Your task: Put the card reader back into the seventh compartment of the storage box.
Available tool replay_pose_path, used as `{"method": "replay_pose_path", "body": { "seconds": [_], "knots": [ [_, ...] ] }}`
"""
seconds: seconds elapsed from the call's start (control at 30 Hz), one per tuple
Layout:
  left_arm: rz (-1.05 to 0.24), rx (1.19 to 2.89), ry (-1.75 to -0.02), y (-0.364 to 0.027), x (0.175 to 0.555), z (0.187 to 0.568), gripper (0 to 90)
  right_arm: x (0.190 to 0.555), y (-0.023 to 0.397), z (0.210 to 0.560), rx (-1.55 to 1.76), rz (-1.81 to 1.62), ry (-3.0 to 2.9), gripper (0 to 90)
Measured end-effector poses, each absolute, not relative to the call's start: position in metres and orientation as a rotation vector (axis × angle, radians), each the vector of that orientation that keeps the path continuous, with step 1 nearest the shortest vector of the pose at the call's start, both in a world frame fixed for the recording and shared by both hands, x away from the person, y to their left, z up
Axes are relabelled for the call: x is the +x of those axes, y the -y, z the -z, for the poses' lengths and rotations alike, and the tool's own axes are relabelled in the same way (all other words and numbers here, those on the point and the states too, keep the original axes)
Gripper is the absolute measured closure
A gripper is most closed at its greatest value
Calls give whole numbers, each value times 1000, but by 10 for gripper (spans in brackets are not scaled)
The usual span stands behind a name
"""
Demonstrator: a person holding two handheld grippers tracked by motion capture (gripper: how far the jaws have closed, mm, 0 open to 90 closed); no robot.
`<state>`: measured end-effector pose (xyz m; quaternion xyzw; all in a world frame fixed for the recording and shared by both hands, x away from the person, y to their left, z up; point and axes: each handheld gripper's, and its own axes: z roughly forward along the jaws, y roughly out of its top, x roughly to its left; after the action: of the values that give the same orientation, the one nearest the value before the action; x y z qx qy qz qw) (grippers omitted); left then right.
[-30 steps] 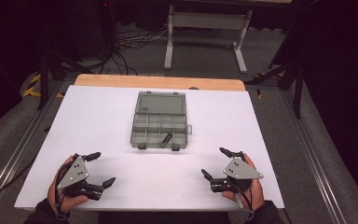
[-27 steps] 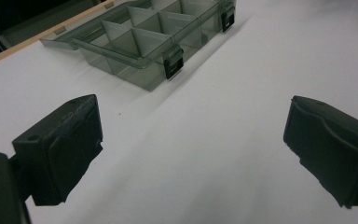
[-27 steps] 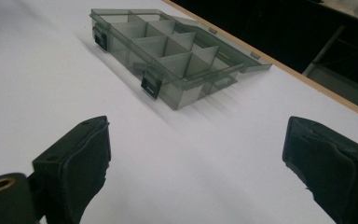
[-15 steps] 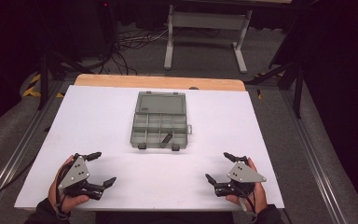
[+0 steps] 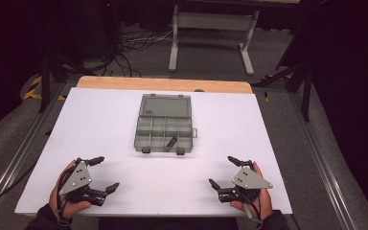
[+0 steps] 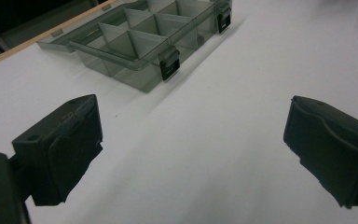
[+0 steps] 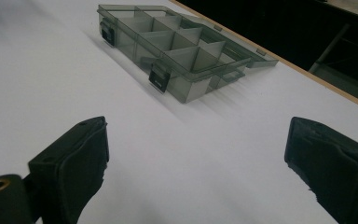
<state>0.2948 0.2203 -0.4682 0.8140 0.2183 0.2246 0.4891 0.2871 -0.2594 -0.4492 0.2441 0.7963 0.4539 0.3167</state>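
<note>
You are holding the left gripper point(image 5: 98, 173) and right gripper point(image 5: 224, 170) near the table's point(image 5: 100, 110) front edge, jaws spread and empty, the right's having just been opening, while the open compartment box point(image 5: 164, 125) is sitting mid-table, well apart from both.

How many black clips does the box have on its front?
2. One clip sits at the left end of the box's front edge, the other clip at the right end. None looks hidden.

Smoky grey organiser box point(image 5: 164, 125), blk latches, white table point(image 5: 96, 120).
</note>
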Motion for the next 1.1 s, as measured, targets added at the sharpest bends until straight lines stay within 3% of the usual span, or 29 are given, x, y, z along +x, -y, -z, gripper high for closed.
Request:
{"method": "replay_pose_path", "body": {
  "seconds": [1.1],
  "knots": [
    [-537, 1979, -538, -220, 297, 469, 50, 285, 254, 446, 624, -1207, -2103, 76]
  ]
}}
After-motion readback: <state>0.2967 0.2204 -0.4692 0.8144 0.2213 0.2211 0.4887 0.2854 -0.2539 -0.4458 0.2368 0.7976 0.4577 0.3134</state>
